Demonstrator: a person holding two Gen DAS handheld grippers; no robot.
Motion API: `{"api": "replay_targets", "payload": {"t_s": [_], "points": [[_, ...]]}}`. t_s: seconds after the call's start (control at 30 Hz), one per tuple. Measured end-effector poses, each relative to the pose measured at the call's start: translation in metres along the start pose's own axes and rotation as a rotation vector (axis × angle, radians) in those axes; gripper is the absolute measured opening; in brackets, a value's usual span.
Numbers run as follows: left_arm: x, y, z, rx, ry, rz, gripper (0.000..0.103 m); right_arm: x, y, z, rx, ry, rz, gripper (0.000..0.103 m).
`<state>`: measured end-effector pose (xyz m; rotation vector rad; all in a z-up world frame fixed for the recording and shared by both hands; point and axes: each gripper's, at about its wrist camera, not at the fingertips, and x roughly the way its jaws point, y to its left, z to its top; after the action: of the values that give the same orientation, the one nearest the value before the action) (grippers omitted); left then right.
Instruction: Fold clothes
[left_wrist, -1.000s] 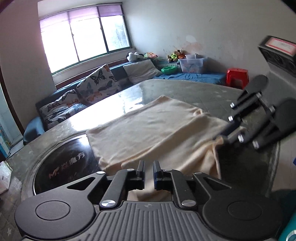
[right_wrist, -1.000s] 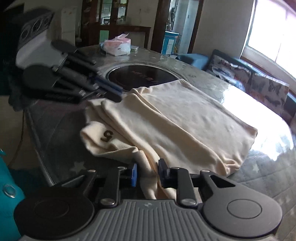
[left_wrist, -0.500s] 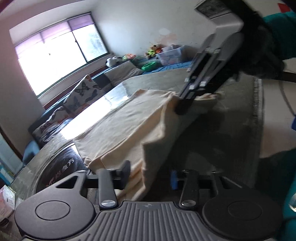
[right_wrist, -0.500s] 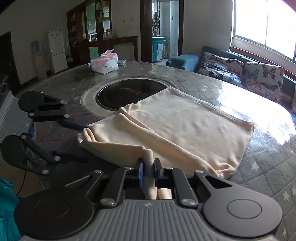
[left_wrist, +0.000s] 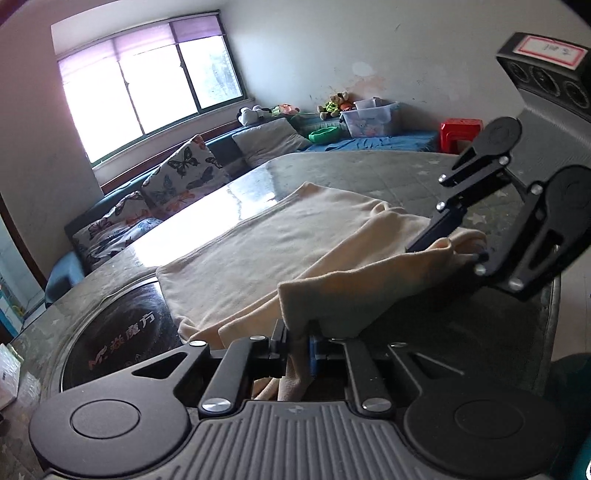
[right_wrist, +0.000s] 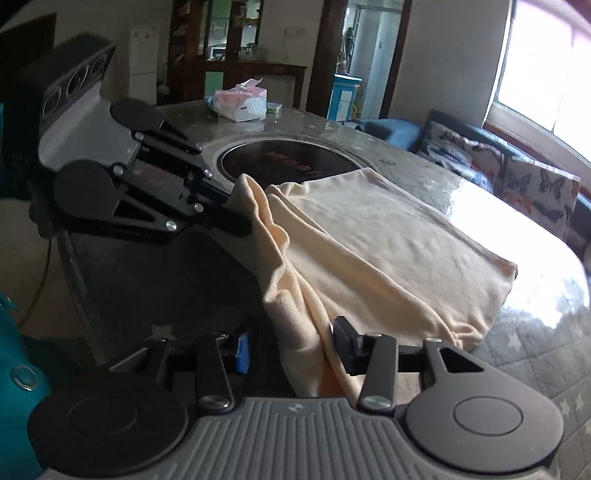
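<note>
One cream garment (left_wrist: 280, 251) is seen, spread on the worktop (left_wrist: 369, 173) with its near edge lifted into folds. Two tongs are counted. The left tongs (left_wrist: 297, 349) are closed tight on a fold of the garment's near edge, the cloth bunched between the fingers. The right tongs (right_wrist: 291, 345) are parted wide in their own view, with the cloth draped loosely between the fingers; whether either finger touches it cannot be told.

The worktop is round, covered with a grey quilted star-patterned sheet under a glossy layer, and one dark round inset plate (left_wrist: 122, 347) with red lettering is set into it beside the garment. A bright glare from the window (left_wrist: 147, 92) is thrown across the far side. Butterfly-print cushions (left_wrist: 184, 173) are lined along a bench under the window.

Only in the left wrist view are a red stool (left_wrist: 460, 134), a clear storage bin (left_wrist: 369, 118) and soft toys (left_wrist: 336, 101) shown against the wall. Only in the right wrist view are one tissue box (right_wrist: 242, 101) on the worktop, a dark wooden cabinet (right_wrist: 236, 40) and a white refrigerator (right_wrist: 144, 55) shown. There the left tongs (right_wrist: 240, 214) are seen from the side, gripping the raised cloth corner.
</note>
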<state>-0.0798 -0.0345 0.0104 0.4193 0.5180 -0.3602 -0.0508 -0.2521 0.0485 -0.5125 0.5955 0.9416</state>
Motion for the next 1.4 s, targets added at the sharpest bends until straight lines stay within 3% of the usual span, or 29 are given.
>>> {"api": "replay_targets", "payload": {"t_s": [0.07, 0.2, 0.37, 0.43, 0.5, 0.67, 1.1, 1.4], "points": [[-0.002, -0.002, -0.003, 0.023, 0.000, 0.009, 0.021, 0.001, -0.004, 0.002, 0.024, 0.000, -0.010, 0.023], [-0.005, -0.007, -0.014, 0.074, 0.011, 0.047, 0.029, -0.002, -0.016, 0.007, 0.091, -0.018, -0.011, 0.014], [-0.003, -0.008, -0.024, 0.114, 0.028, 0.049, 0.028, -0.005, -0.023, 0.013, 0.123, -0.031, -0.015, 0.012], [-0.004, -0.005, -0.024, 0.101, 0.032, 0.035, 0.024, -0.006, -0.023, 0.012, 0.129, -0.037, -0.017, 0.011], [-0.007, -0.002, -0.023, 0.088, 0.032, 0.022, 0.012, -0.009, -0.023, 0.013, 0.135, -0.049, -0.019, 0.010], [-0.025, 0.002, -0.020, 0.053, 0.013, -0.011, 0.005, -0.022, -0.020, 0.016, 0.131, -0.087, -0.019, 0.010], [-0.107, -0.020, -0.001, 0.035, -0.084, -0.074, 0.005, -0.105, 0.009, 0.016, 0.070, -0.103, 0.053, 0.009], [-0.061, 0.007, 0.035, 0.022, -0.112, 0.018, 0.005, -0.092, -0.024, 0.037, 0.135, -0.112, 0.021, 0.009]]}}
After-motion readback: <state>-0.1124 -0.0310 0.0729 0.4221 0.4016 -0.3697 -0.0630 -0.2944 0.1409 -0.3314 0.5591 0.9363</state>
